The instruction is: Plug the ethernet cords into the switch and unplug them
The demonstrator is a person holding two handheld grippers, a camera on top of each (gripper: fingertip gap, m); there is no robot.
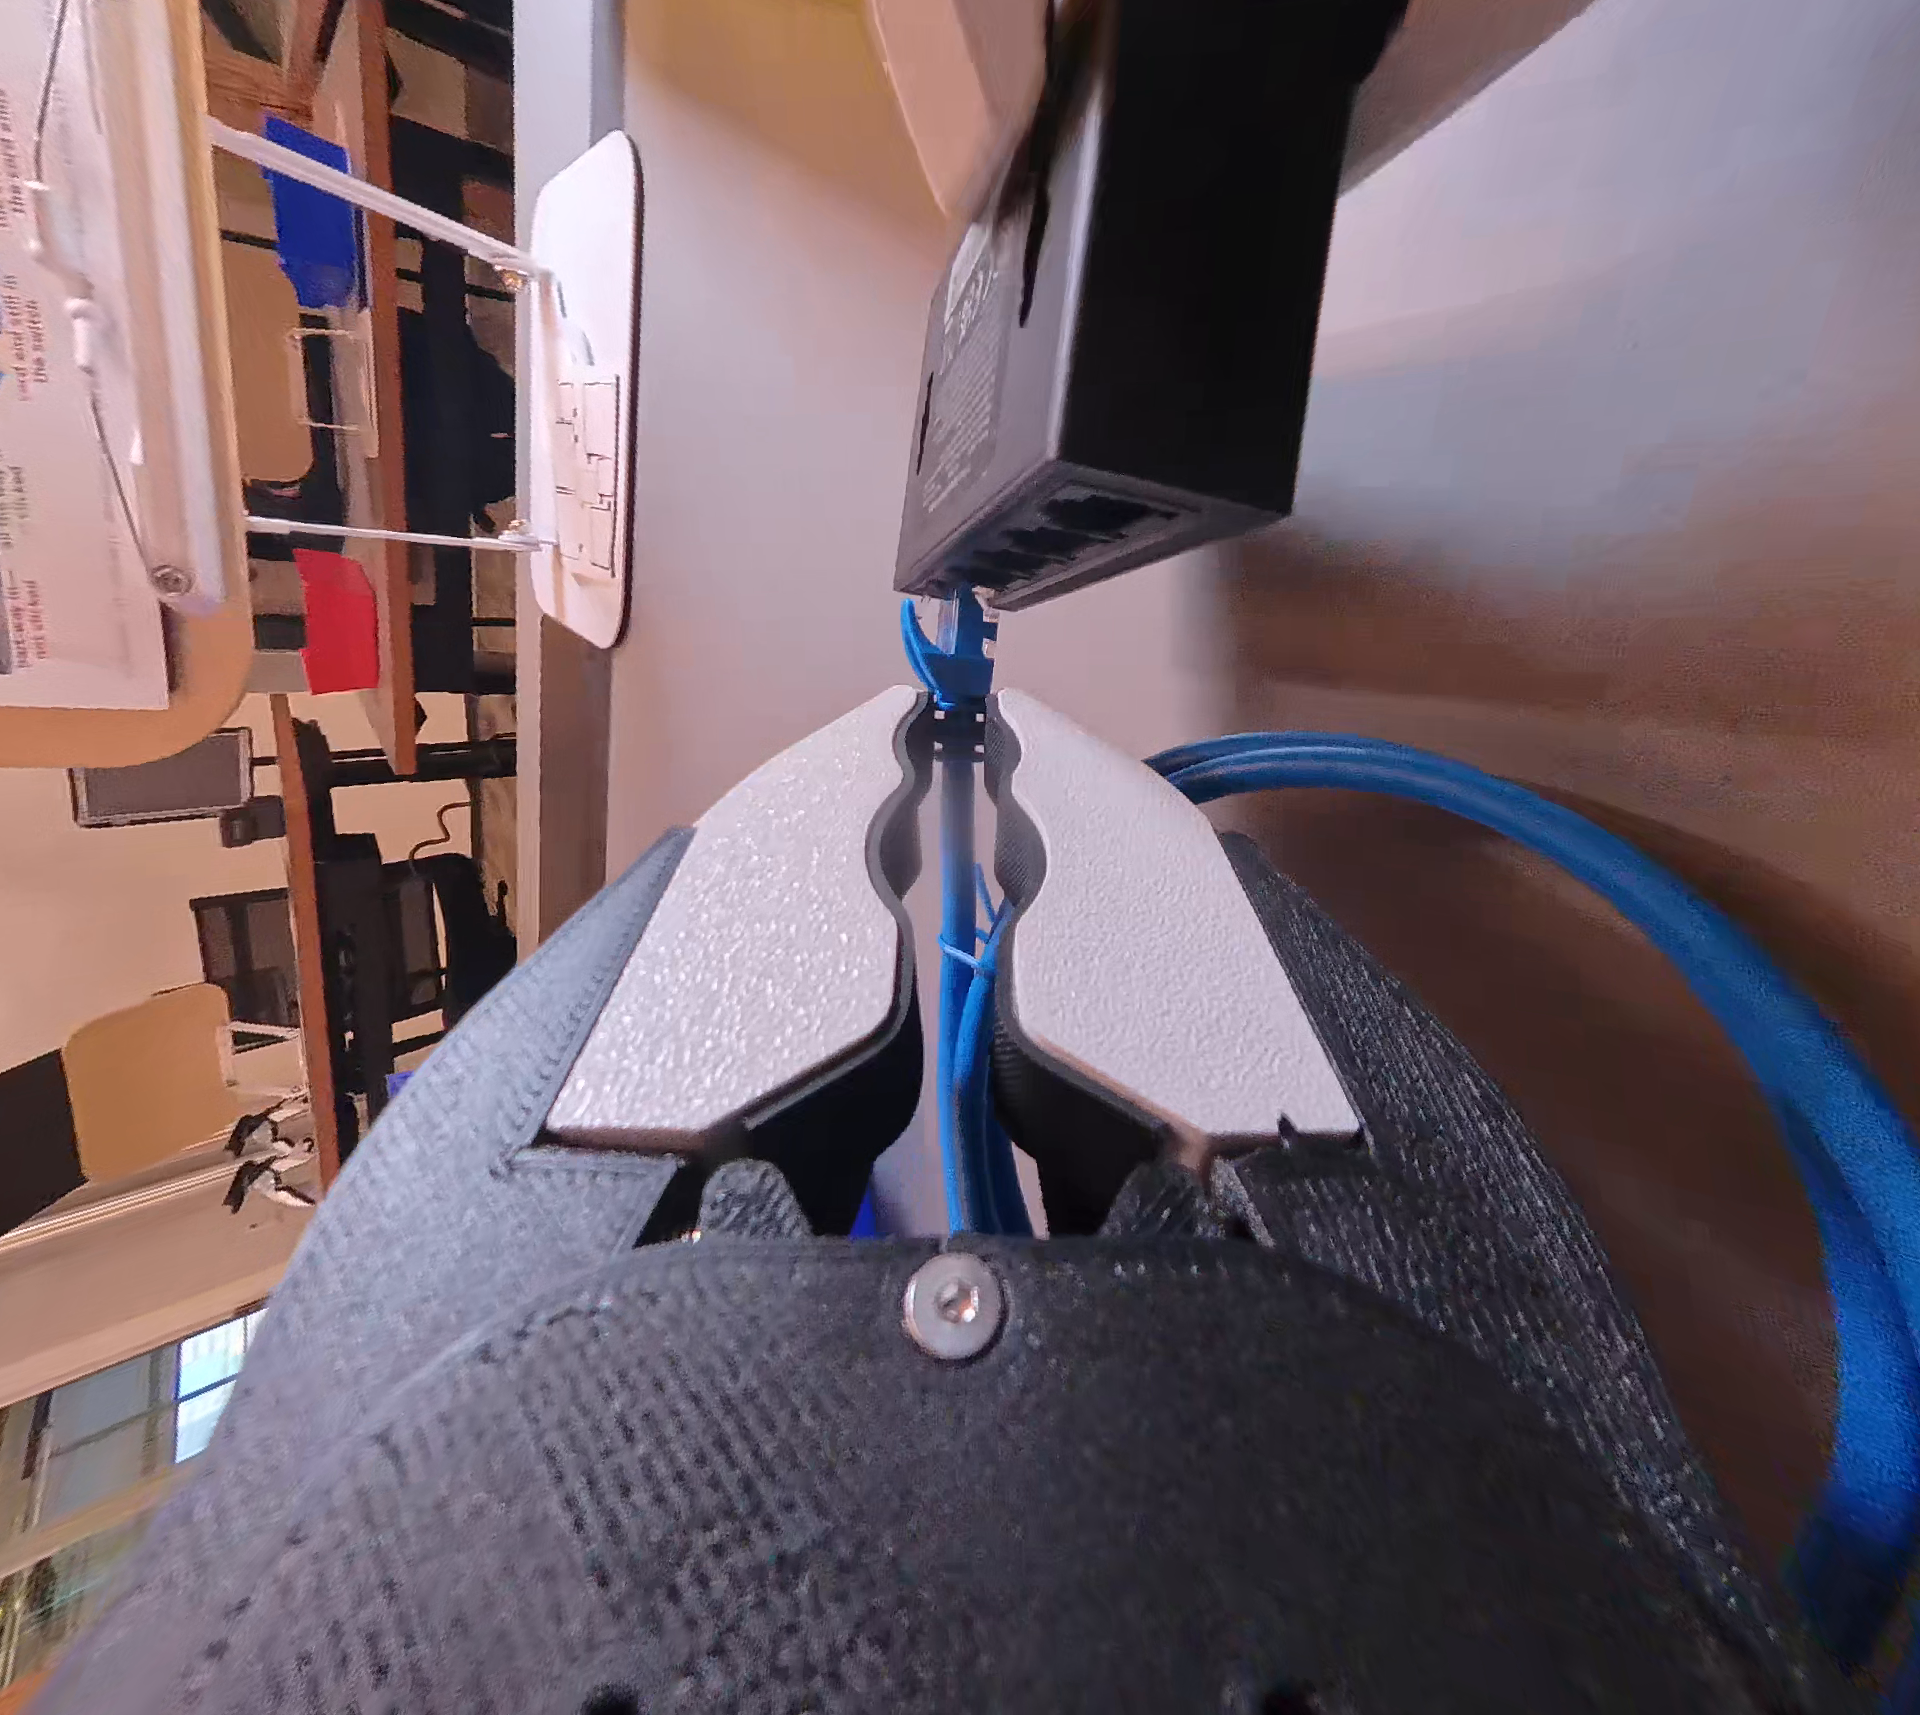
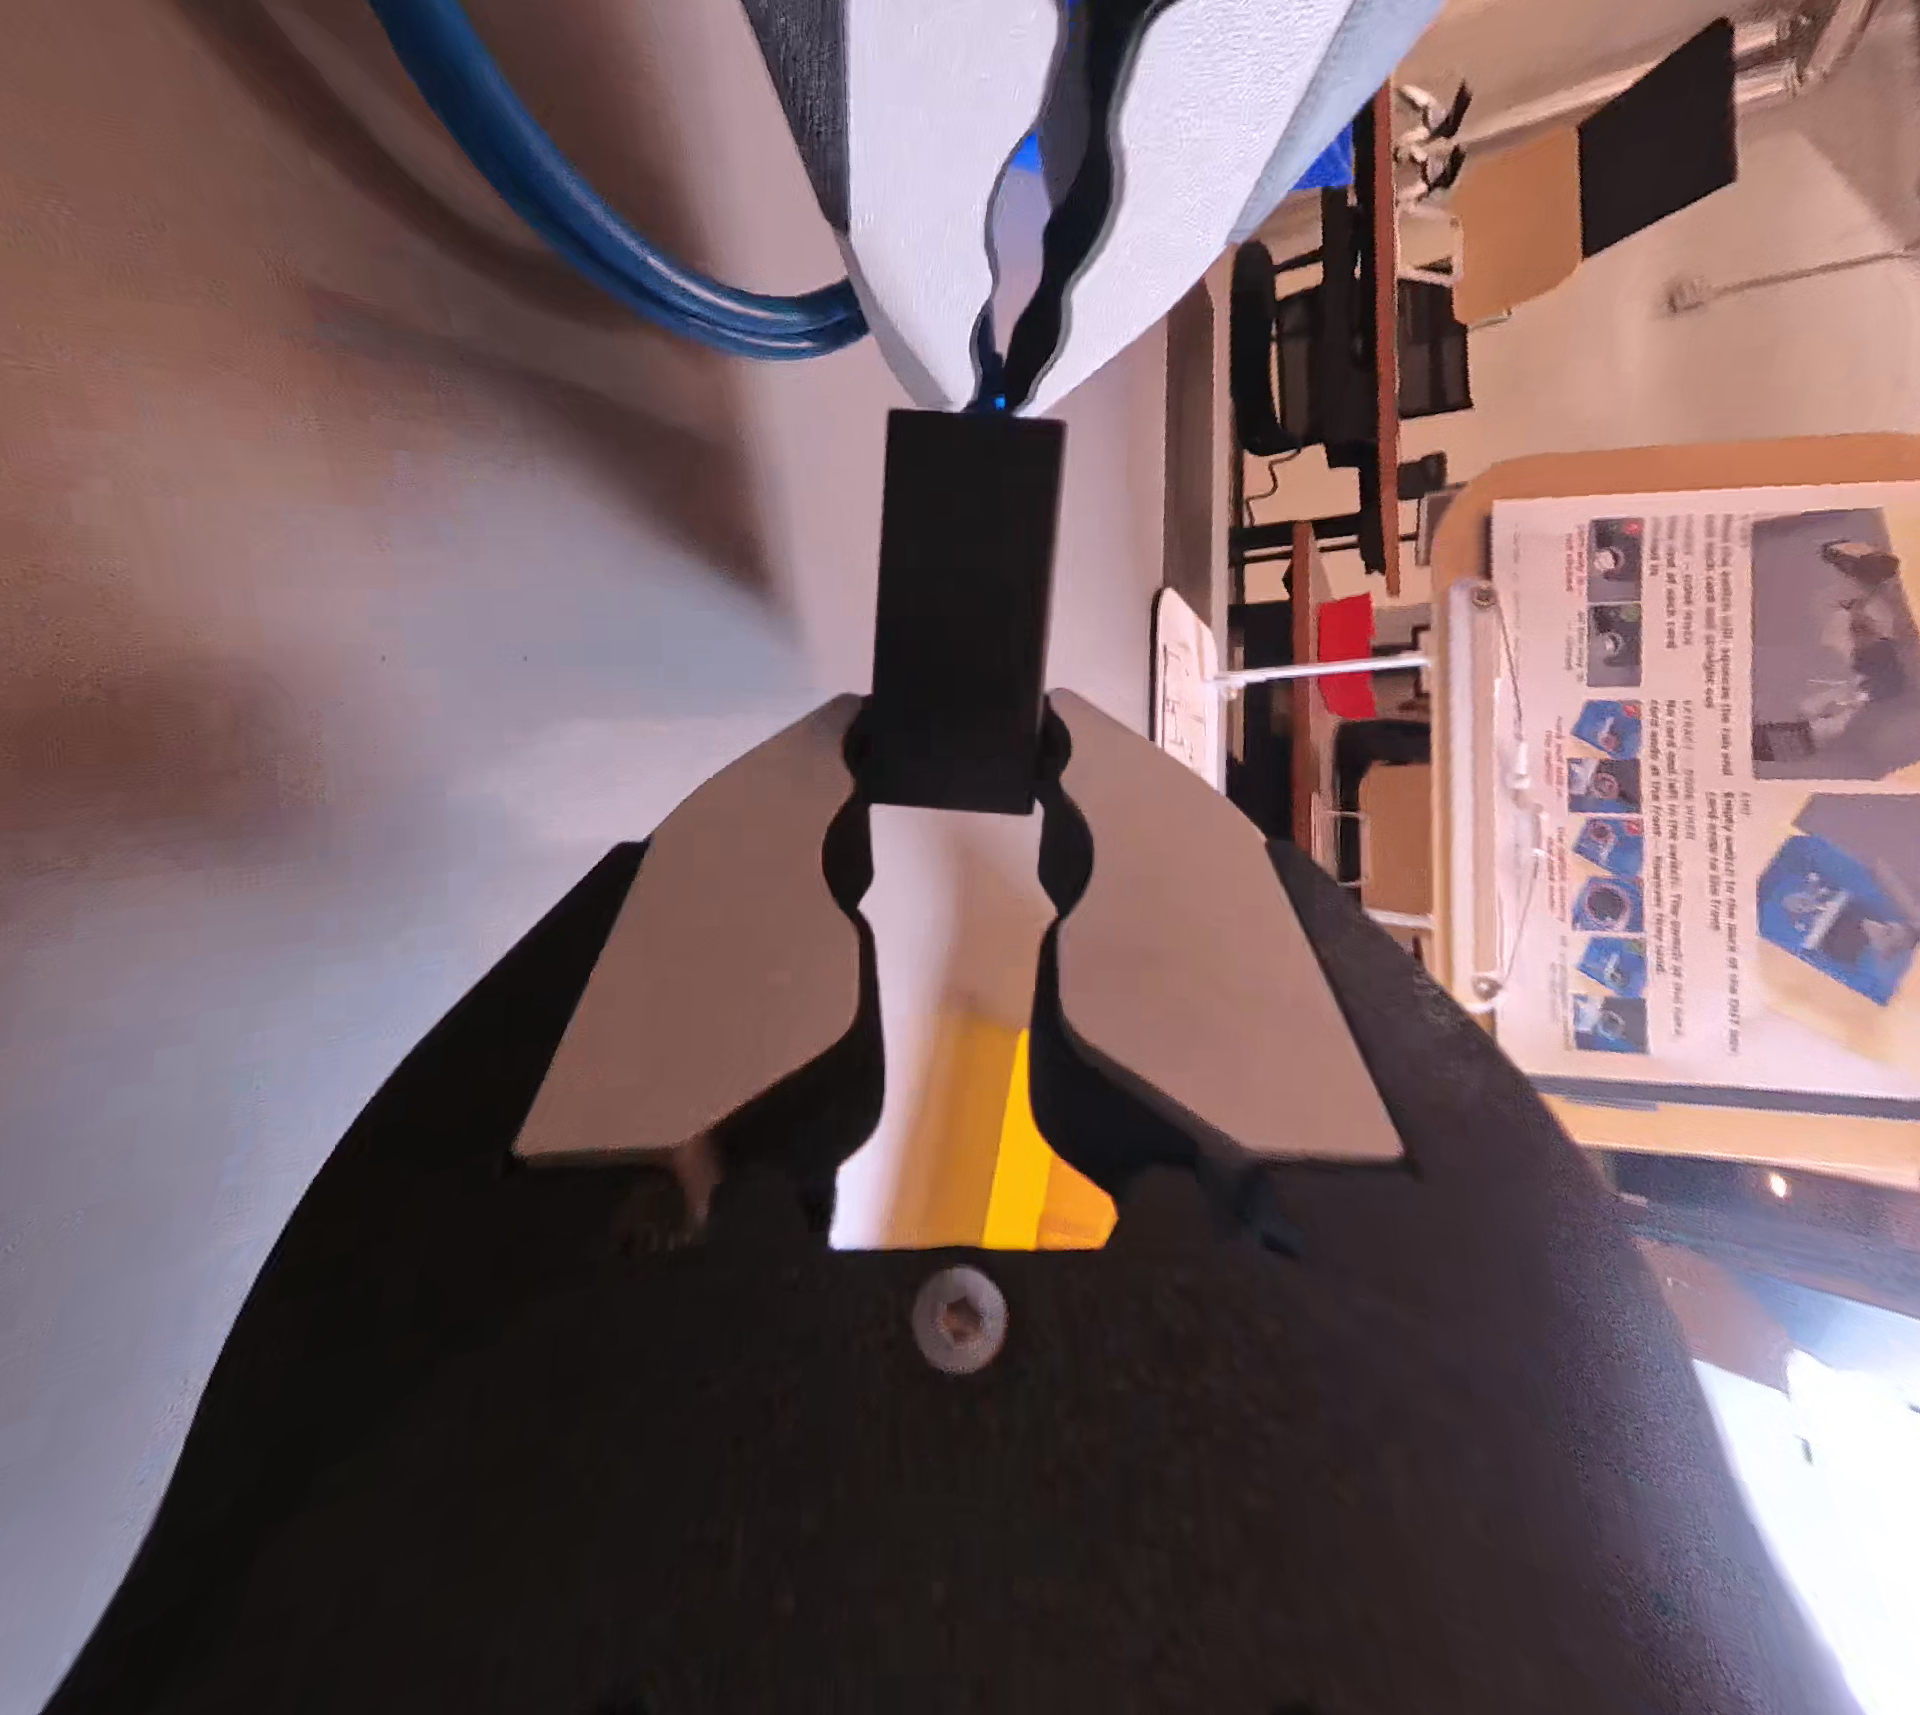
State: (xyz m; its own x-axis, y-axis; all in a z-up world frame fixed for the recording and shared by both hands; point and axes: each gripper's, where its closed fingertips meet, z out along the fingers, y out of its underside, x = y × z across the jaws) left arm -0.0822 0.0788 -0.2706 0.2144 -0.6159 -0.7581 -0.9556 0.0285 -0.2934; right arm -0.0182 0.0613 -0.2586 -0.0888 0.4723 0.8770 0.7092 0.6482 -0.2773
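- Your left gripper (image 1: 954, 715) has its fingers pinched on the blue ethernet cord (image 1: 961, 969) just behind the plug (image 1: 956, 631), I'd say so the short free end stays stiff and you can steer it.
- That plug sits at the end port of the black switch (image 1: 1112, 377); its clear tip is at the opening, but you cannot tell from here whether it is seated or only at the mouth.
- The rest of the cord loops off to the right in a wide blue arc (image 1: 1683, 917), slack, so it shouldn't pull against the plug.
- Your right gripper (image 2: 954, 756) clamps the switch's back end between its fingers, holding it in the air facing the other gripper, probably to brace it against the push or pull.
- The left wrist view alone shows you the row of ports and the plug's latch; the right wrist view hides them behind the switch body.
- The right wrist view alone shows your hold on the switch and, beyond it, the left gripper closed on the cord at the far face.
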